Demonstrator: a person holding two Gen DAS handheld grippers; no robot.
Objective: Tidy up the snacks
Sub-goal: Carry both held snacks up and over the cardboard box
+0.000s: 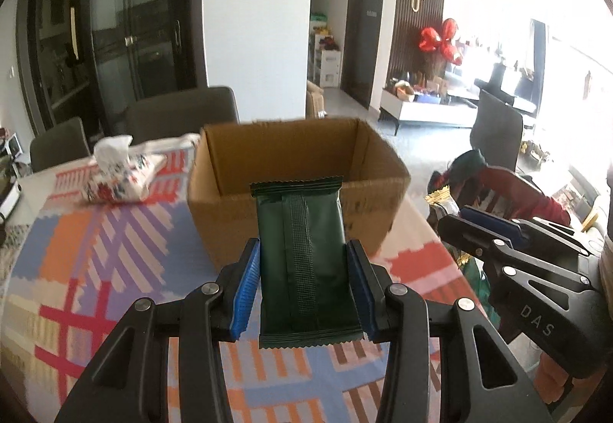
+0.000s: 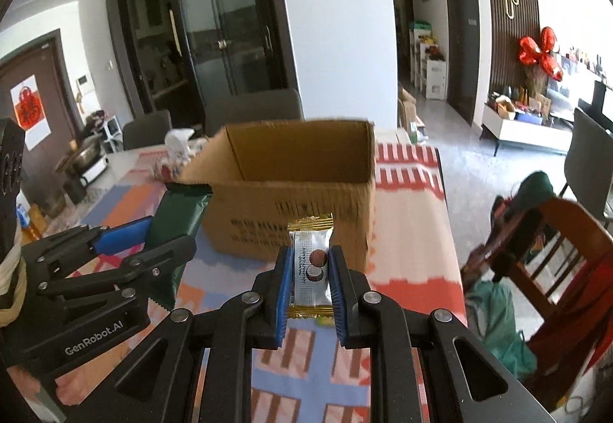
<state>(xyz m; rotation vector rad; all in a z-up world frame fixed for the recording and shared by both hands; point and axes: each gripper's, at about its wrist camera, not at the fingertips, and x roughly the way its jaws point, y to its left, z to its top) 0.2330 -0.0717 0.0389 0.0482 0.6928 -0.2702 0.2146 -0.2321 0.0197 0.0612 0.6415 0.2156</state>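
A table (image 1: 115, 250) covered with a patchwork cloth of red, orange, lilac and blue blocks fills the lower half of both wrist views. On it stands an open cardboard box (image 1: 295, 189), its flaps out of the way and its printed side turned toward the cameras; in the left wrist view it sits at twelve o'clock from the gripper, and in the right wrist view (image 2: 291, 177) likewise at twelve o'clock, a little to the left. At ten o'clock from the box in the left view lies a soft tissue pack (image 1: 122, 174) with a white tissue standing out of its top.

The left gripper (image 1: 304, 285) has its blue pads pressed against both long sides of a dark green snack packet (image 1: 302, 262), held lengthwise above the cloth with its far crimped end overlapping the box's near wall in the picture. The right wrist view shows the same packet (image 2: 180, 220) at nine o'clock, just beside the box's left corner.

The right gripper (image 2: 309, 289) pinches a smaller silver and gold snack packet (image 2: 311, 266) between its pads, held short of the box's near wall. In the left view this gripper (image 1: 494, 235) appears at three o'clock, side on.
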